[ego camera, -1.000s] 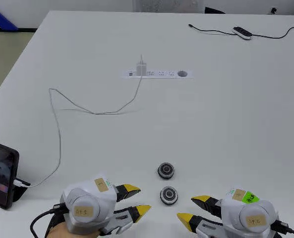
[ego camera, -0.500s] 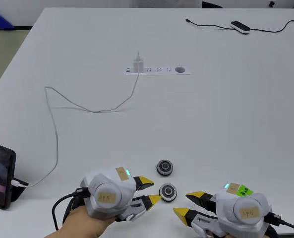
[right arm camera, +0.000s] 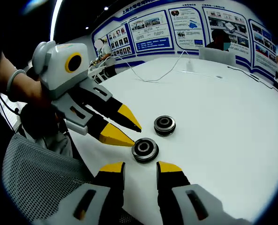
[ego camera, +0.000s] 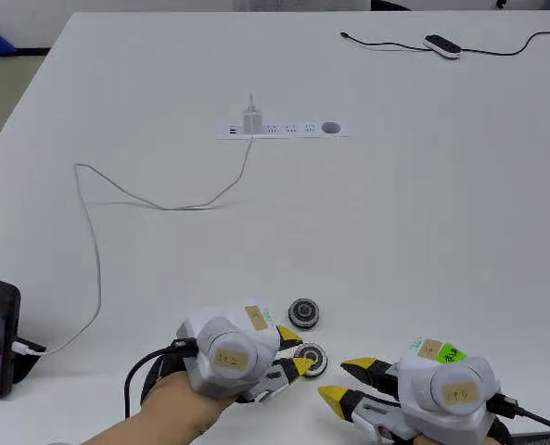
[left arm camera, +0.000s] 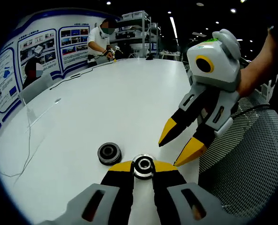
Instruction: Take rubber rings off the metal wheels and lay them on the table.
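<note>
1. The left gripper (ego camera: pixel 295 349) has its jaws parted about as wide as the near metal wheel (ego camera: pixel 312 355), with the yellow tips flanking it. I cannot tell whether they pinch it.
2. The right gripper (ego camera: pixel 338 378) has its jaws spread and empty, just beside that wheel.
3. The second wheel (ego camera: pixel 303 312) lies just beyond it on the table (ego camera: pixel 395 232).

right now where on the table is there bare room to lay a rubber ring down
Broad bare table lies between the power strip and the far wheel, stretching right. The white cable borders it on the left. Crowded: the near wheel, with the left gripper and right gripper close.
</note>
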### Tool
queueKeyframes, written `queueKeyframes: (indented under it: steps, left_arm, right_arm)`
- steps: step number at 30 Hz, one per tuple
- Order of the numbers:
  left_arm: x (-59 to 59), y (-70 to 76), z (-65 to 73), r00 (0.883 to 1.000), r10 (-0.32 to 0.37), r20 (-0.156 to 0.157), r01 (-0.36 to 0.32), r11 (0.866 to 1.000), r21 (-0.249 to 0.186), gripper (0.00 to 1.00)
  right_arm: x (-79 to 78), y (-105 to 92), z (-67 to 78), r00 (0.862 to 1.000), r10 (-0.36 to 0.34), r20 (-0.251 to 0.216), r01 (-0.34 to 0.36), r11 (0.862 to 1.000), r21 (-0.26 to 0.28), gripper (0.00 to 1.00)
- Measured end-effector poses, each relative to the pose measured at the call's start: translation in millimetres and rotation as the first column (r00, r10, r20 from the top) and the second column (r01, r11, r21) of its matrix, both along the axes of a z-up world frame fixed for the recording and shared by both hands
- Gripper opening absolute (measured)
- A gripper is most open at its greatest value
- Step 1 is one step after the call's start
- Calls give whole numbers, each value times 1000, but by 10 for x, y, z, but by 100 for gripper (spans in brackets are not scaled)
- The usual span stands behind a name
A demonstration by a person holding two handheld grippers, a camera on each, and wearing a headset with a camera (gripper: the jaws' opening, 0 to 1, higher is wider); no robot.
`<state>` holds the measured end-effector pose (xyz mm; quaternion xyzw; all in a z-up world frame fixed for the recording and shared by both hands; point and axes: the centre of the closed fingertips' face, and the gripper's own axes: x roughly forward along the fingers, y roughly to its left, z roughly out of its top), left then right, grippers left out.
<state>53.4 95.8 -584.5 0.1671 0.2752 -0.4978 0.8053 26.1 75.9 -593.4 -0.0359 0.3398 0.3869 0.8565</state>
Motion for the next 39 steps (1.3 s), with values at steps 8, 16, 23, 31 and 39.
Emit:
queueKeyframes:
  steps: [8, 16, 23, 31, 39]
  left_arm:
    - [3, -43, -70, 1000, -27, -5, 27, 999, 32, 15]
    - [16, -55, -110, 999, -43, -4, 44, 997, 56, 15]
    - [10, -79, -151, 998, -65, -4, 65, 995, 71, 14]
    - [-1, -71, -174, 996, -86, -2, 86, 992, 87, 14]
    - [-3, -66, -178, 996, -84, -6, 84, 993, 85, 13]
  right_arm:
    - [41, -3, -2, 1000, -16, -8, 16, 1000, 16, 28]
    - [41, 7, -18, 999, -28, -18, 28, 999, 31, 28]
    - [41, 5, -19, 999, -40, -25, 41, 998, 42, 28]
    - [50, -7, -23, 998, -54, -34, 56, 997, 54, 28]
    - [105, 1, 1, 994, -90, -58, 95, 990, 103, 27]
